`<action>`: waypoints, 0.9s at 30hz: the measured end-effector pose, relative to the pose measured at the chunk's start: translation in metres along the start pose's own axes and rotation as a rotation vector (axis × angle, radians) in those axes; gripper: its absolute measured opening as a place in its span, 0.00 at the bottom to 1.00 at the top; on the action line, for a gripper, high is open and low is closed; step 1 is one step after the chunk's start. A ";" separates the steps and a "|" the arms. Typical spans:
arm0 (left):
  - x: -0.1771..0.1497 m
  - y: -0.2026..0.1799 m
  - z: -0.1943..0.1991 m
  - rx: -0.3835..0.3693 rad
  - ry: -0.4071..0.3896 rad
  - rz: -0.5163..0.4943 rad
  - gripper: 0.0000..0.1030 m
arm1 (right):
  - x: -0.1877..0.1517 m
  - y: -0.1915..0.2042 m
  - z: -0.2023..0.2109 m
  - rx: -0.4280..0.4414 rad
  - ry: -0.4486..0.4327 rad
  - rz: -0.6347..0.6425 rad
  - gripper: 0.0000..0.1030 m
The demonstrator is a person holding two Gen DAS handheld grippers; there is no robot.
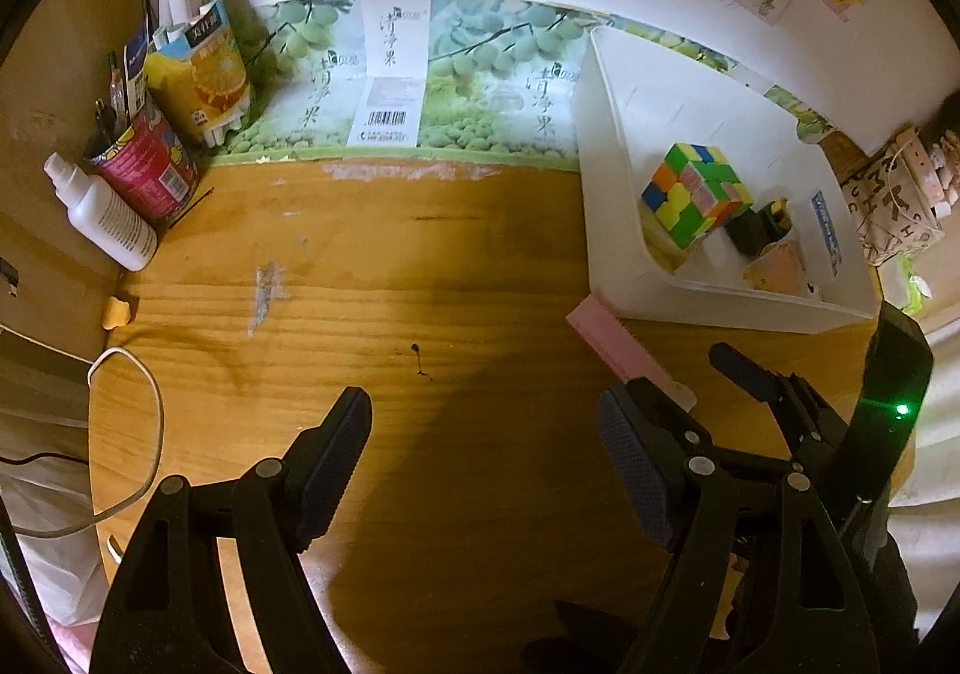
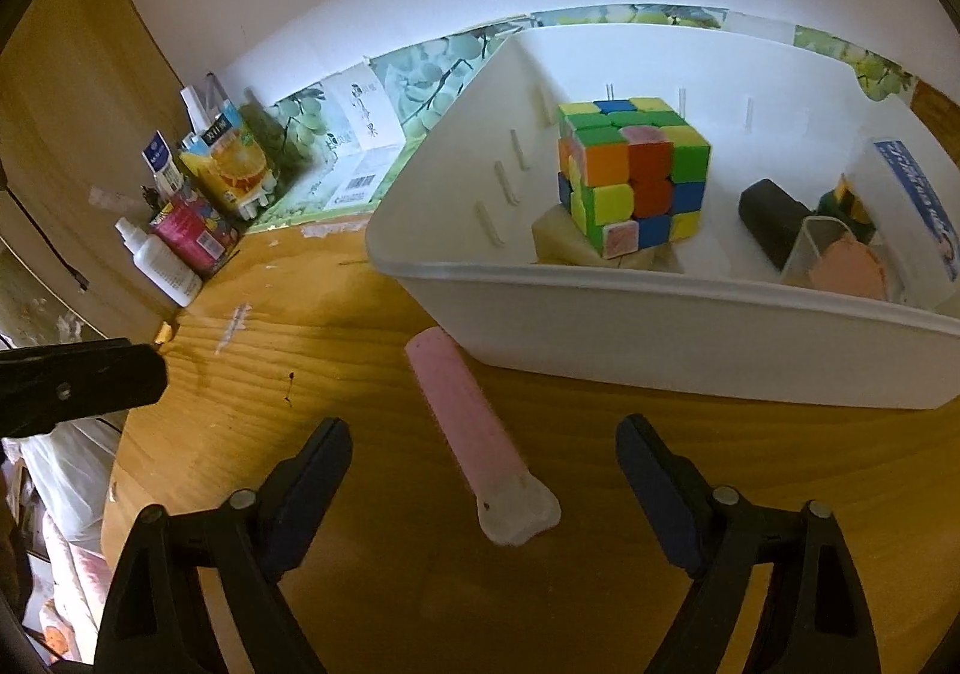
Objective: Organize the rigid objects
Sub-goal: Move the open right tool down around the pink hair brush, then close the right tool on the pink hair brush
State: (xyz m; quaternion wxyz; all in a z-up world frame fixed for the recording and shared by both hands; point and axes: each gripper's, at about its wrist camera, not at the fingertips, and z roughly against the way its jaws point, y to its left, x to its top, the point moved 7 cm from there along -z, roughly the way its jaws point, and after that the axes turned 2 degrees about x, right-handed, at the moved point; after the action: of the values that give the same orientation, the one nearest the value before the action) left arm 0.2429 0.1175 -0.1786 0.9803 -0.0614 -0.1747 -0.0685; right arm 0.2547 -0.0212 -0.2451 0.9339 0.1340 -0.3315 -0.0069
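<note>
A pink comb-like bar with a clear white end lies on the wooden table just in front of a white plastic bin. My right gripper is open, its fingers either side of the bar's near end, not touching it. The bin holds a colourful puzzle cube, a black cylinder, a pink item in a clear case and a blue-labelled box. My left gripper is open and empty over bare table. The left wrist view shows the bar, the bin and the right gripper.
In the back left corner stand a white spray bottle, a red can with pens and an orange juice carton. A white cable loops off the table's left edge. A printed cardboard strip lines the wall.
</note>
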 end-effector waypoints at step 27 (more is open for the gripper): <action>0.000 0.007 0.001 -0.005 0.000 0.009 0.78 | -0.004 0.014 -0.040 -0.085 0.065 0.209 0.28</action>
State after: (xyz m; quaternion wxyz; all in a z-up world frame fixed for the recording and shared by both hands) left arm 0.2436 0.1248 -0.1779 0.9804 -0.0647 -0.1744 -0.0644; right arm 0.2759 0.0028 -0.2739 0.9446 0.0590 -0.3125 0.0810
